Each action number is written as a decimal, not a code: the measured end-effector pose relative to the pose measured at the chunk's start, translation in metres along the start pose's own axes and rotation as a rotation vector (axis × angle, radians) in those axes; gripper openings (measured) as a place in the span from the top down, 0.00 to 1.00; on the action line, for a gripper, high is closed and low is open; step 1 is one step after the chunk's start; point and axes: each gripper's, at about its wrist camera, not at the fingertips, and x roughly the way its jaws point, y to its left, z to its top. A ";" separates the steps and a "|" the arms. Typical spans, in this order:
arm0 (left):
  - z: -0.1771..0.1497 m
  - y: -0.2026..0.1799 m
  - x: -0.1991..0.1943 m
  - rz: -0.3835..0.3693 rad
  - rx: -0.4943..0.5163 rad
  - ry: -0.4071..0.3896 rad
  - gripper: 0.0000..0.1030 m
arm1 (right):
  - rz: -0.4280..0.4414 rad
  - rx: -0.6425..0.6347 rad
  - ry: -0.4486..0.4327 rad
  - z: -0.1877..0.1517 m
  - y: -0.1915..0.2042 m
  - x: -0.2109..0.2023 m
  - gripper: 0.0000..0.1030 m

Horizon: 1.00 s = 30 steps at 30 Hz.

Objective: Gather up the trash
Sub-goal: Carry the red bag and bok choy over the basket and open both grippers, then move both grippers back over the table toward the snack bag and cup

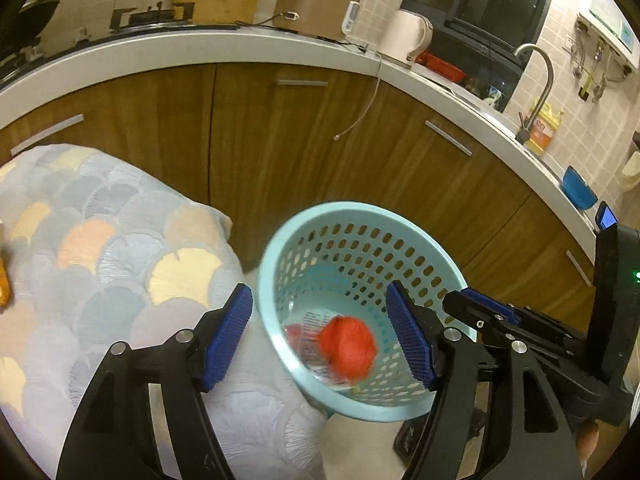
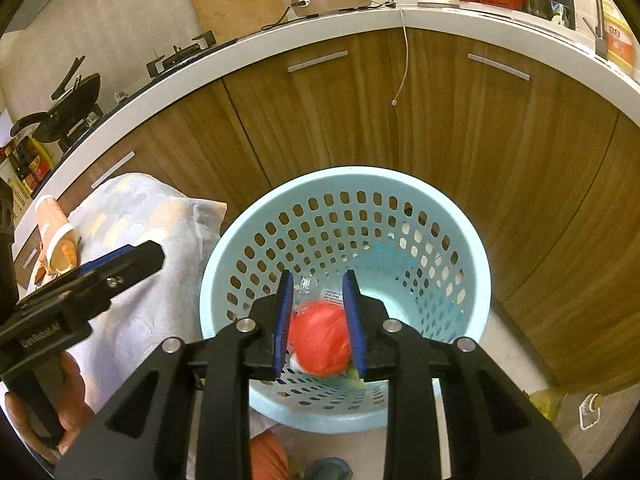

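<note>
A light blue perforated basket (image 1: 280,240) stands on the floor by a cloth-covered table; it also shows in the right wrist view (image 2: 472,248). A blurred red crumpled ball (image 1: 347,345) is inside the basket, over a clear printed wrapper (image 1: 310,322). In the right wrist view the red ball (image 2: 319,340) appears between the blue pads, blurred, with the jaws partly apart over the basket mouth. My right gripper (image 2: 317,316) is open. My left gripper (image 1: 318,332) is open and empty, wide over the basket's near rim. A paper cup (image 2: 54,224) lies on the table.
A patterned cloth (image 1: 100,248) covers the table at left. Wooden cabinets (image 2: 320,120) and a white counter (image 1: 200,50) stand behind. A cable (image 2: 404,68) hangs off the counter. A yellow-green bag (image 2: 548,400) lies on the floor at right.
</note>
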 end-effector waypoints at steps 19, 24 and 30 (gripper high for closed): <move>-0.007 0.099 -0.129 0.173 -0.165 -0.198 0.34 | 0.195 -0.244 -0.067 0.011 0.152 -0.023 0.78; -0.017 0.148 -0.179 0.294 -0.238 -0.261 0.31 | 0.251 -0.329 -0.055 0.009 0.207 -0.018 0.78; -0.035 0.200 -0.221 0.427 -0.311 -0.286 0.26 | 0.301 -0.407 -0.031 0.004 0.263 -0.007 0.78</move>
